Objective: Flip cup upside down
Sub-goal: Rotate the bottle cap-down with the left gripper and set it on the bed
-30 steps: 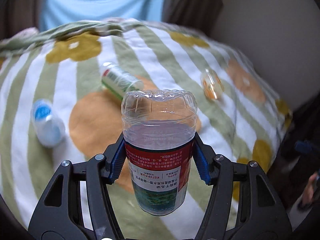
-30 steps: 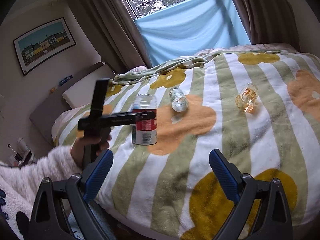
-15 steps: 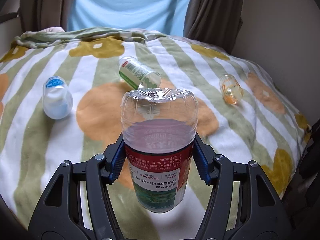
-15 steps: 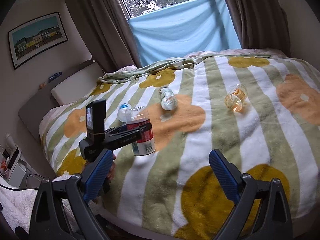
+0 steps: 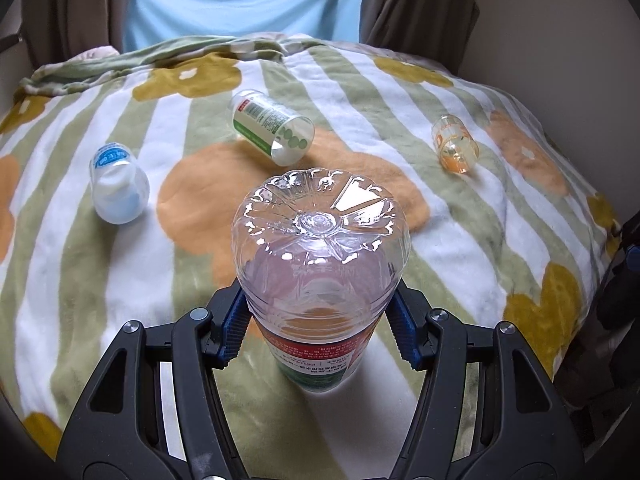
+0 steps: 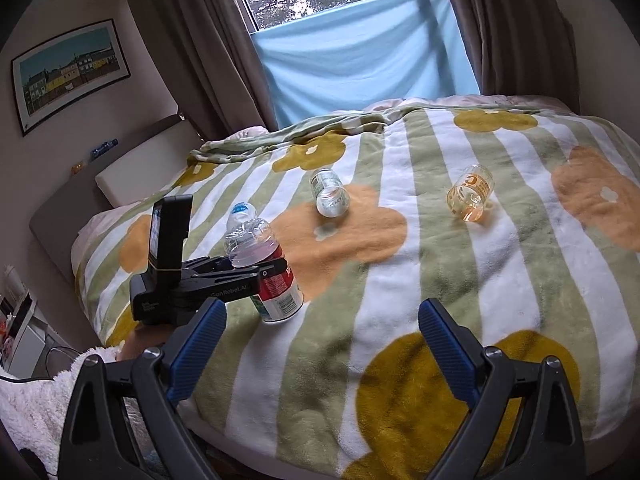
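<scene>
While your left gripper (image 5: 320,328) clamps the red-labelled cup (image 5: 320,272) base-up, its mouth meets the striped blanket (image 6: 400,280) near the bed's front-left edge.
You have four cups in view: the gripped one, plus a green-labelled cup (image 5: 272,128), a blue-labelled cup (image 5: 118,184) and an orange-printed cup (image 5: 456,148) lying on their sides, well apart. Your right gripper (image 6: 322,346) hangs wide open and empty over the near edge; bare blanket spreads ahead.

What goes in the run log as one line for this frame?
left tongs: shut on red-label cup, base up, open end at blanket | right tongs: open, empty | three other cups lying on sides
</scene>
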Tool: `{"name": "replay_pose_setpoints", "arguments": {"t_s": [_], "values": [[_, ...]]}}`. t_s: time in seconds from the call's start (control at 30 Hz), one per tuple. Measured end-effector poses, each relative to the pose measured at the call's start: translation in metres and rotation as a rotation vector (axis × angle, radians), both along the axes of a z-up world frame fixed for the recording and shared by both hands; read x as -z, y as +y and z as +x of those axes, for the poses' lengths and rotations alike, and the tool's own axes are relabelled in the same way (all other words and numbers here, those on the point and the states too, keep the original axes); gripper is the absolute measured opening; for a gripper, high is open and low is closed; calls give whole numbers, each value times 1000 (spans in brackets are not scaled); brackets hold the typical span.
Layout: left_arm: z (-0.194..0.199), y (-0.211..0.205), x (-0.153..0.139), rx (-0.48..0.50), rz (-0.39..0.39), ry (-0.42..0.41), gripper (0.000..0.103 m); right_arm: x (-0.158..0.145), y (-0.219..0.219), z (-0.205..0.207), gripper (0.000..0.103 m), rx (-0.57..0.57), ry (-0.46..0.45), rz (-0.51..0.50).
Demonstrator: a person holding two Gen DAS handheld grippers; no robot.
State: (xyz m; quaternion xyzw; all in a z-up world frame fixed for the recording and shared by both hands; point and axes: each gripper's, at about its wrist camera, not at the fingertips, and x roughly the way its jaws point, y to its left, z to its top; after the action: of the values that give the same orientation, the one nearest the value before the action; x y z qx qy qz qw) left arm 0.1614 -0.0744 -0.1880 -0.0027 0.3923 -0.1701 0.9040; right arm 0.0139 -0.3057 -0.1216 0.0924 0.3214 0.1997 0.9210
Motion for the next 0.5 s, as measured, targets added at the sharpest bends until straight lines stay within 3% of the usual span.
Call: {"name": "replay_pose_setpoints", "arguments": {"t_s": [0.17,0.23,0.3,0.5], "values": [[-2,-2,0,7,18,7,63,1,2,2,96,-6,0,7],[-3,-3,0,3,28,2,88,1,2,1,96,-7,-1,8],[-6,-2,-2,-3,31,-18,102,1,2,1,96,-7,-4,7],[-11,1,-9,-9,17,-17,103,2,2,2,96,-3,2,12]]}}
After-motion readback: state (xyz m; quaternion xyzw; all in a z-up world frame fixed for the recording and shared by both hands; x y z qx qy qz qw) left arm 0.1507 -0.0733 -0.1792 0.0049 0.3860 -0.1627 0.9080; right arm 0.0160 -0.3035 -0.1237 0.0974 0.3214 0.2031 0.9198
